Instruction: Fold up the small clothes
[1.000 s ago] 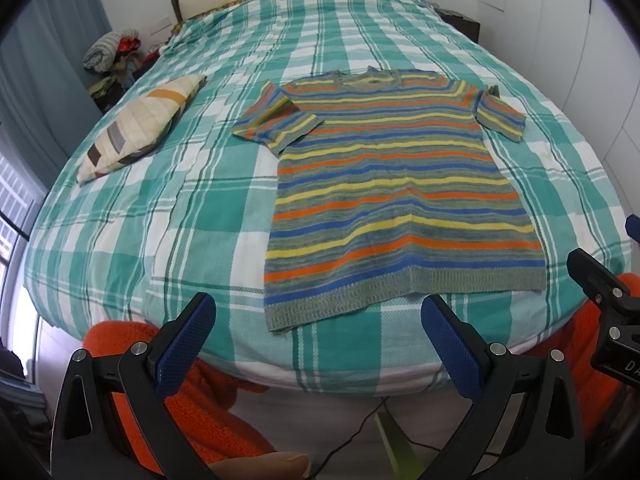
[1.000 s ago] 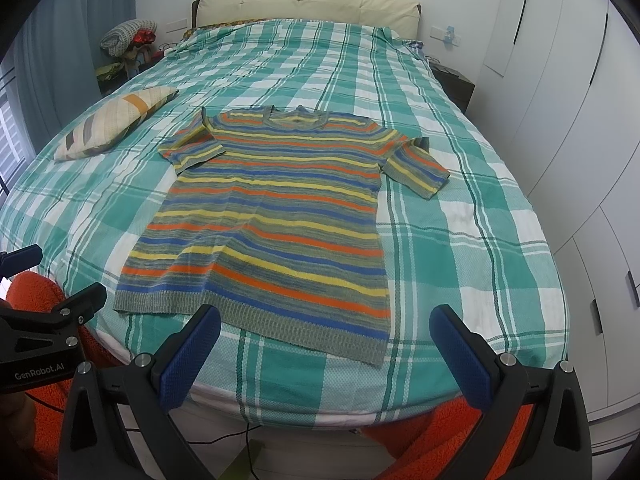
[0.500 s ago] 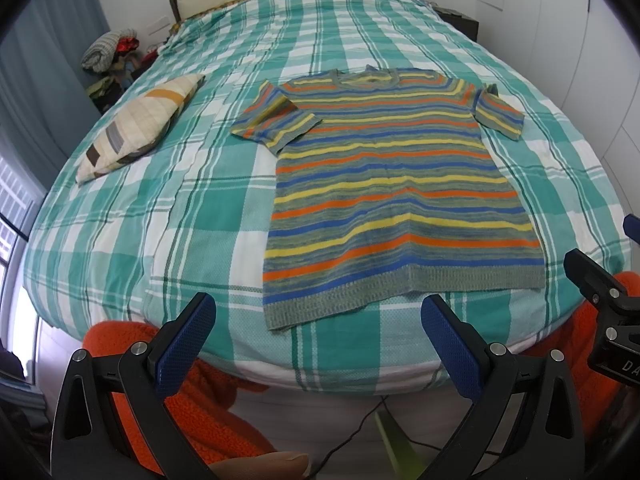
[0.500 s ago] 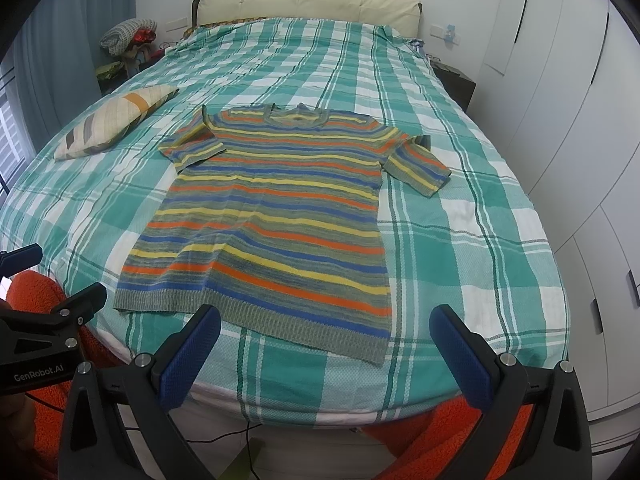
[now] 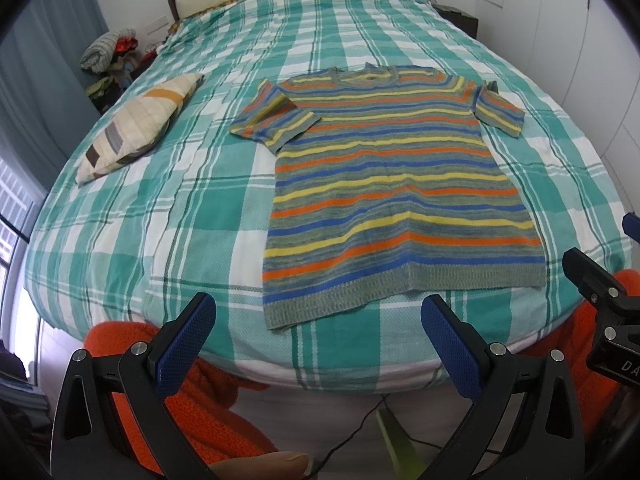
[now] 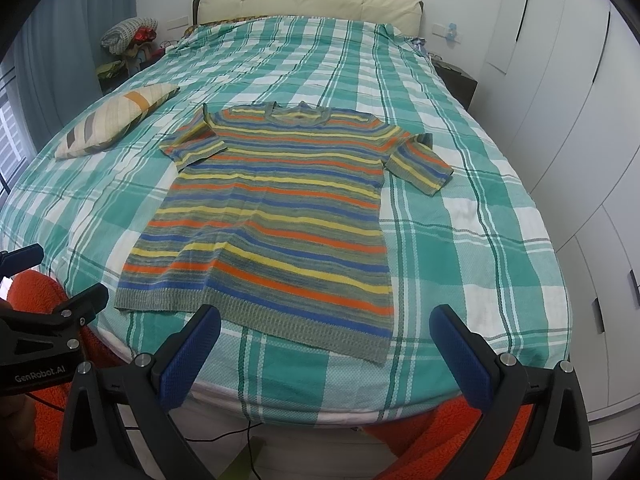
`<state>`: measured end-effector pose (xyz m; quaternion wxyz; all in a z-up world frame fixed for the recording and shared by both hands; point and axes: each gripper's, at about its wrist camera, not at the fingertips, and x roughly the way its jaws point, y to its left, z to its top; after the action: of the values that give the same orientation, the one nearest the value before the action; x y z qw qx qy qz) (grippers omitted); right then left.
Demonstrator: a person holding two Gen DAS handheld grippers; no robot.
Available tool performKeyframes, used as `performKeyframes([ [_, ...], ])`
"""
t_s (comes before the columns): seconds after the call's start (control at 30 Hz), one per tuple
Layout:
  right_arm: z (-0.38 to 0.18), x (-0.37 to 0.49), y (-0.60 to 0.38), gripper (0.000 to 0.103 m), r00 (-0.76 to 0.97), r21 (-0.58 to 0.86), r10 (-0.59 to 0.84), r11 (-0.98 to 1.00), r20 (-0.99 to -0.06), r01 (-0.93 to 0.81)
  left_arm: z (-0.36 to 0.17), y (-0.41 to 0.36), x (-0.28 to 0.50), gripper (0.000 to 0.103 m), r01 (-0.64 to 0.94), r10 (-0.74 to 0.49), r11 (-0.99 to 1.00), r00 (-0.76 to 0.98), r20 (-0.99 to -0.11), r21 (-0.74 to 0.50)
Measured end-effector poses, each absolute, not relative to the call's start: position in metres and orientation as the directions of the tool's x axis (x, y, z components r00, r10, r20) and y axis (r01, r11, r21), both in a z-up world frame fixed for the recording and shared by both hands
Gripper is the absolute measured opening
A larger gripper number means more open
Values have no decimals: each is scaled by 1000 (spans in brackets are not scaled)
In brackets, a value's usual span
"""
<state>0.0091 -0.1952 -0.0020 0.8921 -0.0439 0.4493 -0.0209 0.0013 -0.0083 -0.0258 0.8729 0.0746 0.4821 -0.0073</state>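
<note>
A small striped knit T-shirt (image 5: 396, 184) in grey, orange, yellow and blue lies flat and spread out on the bed, hem toward me, both short sleeves out to the sides. The right wrist view shows the same shirt (image 6: 272, 216). My left gripper (image 5: 316, 312) hovers open just short of the hem's left part, nothing between its blue pads. Open as well, my right gripper (image 6: 326, 326) hangs over the near bed edge by the hem's right corner. Each gripper shows at the side of the other's view: the right gripper (image 5: 600, 292), the left gripper (image 6: 52, 284).
The bed (image 5: 160, 216) carries a green and white checked cover. A striped cushion (image 5: 136, 124) lies at the left. A headboard (image 6: 308, 0) stands at the far end, white wardrobes (image 6: 560, 92) along the right, a cluttered nightstand (image 6: 128, 40) far left. Orange fleece legs (image 5: 188, 400) show below.
Both grippers have crept slightly forward toward the shirt's hem. The shirt has not moved and both grippers stay open.
</note>
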Motion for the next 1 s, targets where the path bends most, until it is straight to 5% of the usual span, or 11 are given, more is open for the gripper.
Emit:
performKeyframes([
  [1.0,-13,12,-183,103,577,-56,-20,997,-816,-45,-35,1,5,103,76,40,993,510,-859,91],
])
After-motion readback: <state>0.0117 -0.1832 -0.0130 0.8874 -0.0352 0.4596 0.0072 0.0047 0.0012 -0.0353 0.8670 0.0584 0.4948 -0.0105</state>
